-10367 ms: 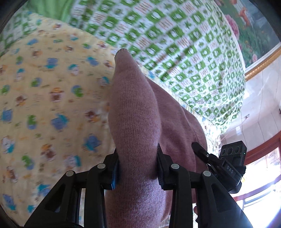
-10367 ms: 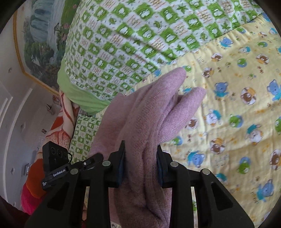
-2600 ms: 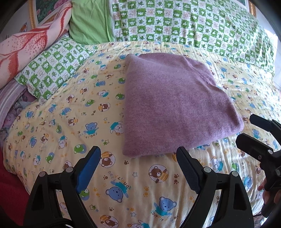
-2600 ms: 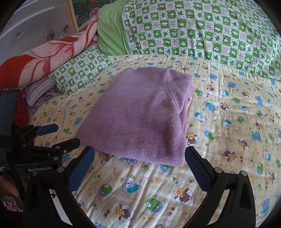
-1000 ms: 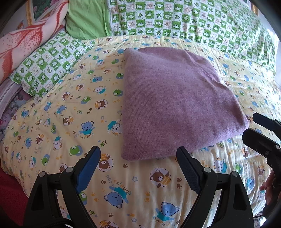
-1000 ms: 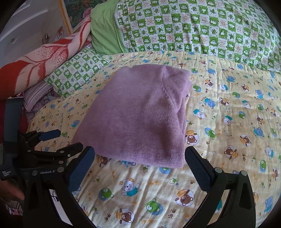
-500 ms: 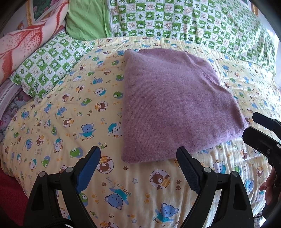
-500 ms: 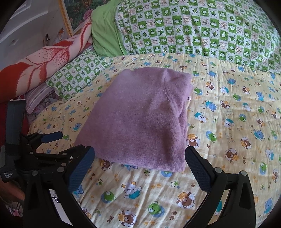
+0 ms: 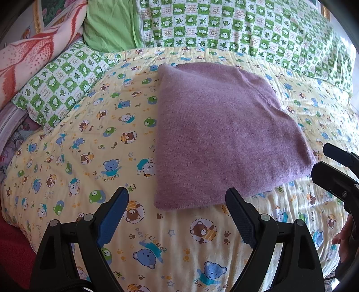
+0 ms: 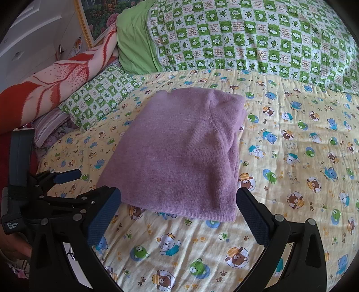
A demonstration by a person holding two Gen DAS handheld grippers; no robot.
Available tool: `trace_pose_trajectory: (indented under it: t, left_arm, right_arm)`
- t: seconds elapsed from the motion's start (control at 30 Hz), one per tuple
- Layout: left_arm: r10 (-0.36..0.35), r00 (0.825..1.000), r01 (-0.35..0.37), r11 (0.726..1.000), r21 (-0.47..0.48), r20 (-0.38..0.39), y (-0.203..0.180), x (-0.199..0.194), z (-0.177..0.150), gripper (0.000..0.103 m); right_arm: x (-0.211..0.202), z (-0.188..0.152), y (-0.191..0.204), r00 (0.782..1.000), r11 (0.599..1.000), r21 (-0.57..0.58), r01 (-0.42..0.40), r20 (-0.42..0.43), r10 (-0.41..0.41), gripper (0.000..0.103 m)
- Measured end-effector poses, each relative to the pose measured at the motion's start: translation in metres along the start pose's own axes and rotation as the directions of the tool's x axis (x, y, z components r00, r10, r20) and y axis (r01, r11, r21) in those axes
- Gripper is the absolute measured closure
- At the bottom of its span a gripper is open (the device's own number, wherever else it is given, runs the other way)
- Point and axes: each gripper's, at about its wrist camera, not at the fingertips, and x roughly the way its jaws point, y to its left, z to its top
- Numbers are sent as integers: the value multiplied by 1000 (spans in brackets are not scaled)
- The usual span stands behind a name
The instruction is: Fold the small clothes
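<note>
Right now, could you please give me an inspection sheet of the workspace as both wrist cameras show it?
Surface: bear-print yellow quilt spread over the bed, lightly wrinkled.
Job's things: purple knit garment lying folded flat on the quilt, nothing gripping it.
Clutter: green-checked pillow and red-patterned blanket at the garment's left; green-checked duvet piled behind.
Grippers: left gripper open, short of the garment's near edge; right gripper open, its fingertips either side of the near edge.
Cables: nothing seen.
Surroundings: framed picture and white panelled wall at the bed's far left.
</note>
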Motion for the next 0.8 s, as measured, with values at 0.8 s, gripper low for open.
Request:
trace_pose_trajectory:
  t: [0.8]
  left_arm:
    - [9, 1000, -9, 1000, -18, 12, 4, 4, 24, 14]
  right_arm:
    - [6, 17, -3, 1000, 1000, 22, -3, 13, 2, 1]
